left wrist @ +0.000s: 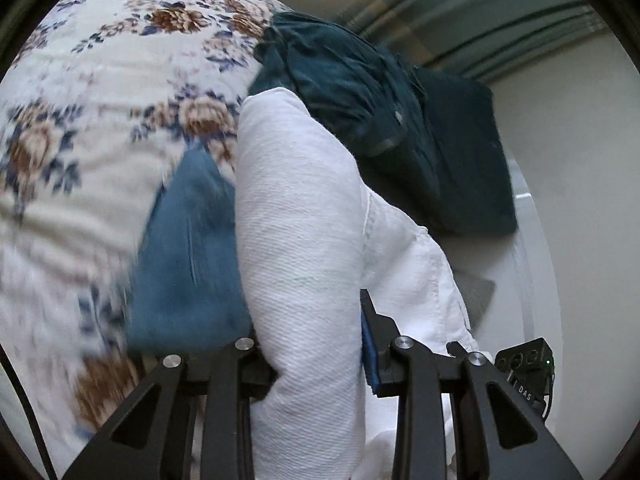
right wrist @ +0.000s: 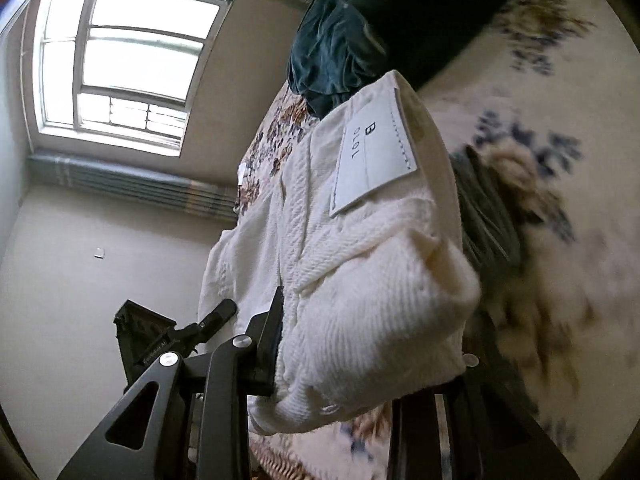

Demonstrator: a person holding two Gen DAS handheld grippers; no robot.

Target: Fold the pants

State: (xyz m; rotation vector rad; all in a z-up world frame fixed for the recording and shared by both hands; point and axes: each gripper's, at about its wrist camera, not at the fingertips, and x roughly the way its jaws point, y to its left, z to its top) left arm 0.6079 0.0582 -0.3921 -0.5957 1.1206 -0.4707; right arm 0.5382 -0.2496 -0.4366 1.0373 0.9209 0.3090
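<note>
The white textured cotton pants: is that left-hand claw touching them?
Touching. The left wrist view shows the white textured cotton pants pinched between the left gripper's two black fingers.

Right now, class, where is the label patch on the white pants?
In the right wrist view, the label patch sits upper centre on the white pants, just below the dark teal garment.

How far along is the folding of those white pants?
Mid-fold, it seems. The white pants are already doubled over, waistband label facing out. Both tools grip them: the left hand-held gripper and the right hand-held gripper hold bunched cloth above the floral bedspread. Left: laying them flat and any final fold.
</note>
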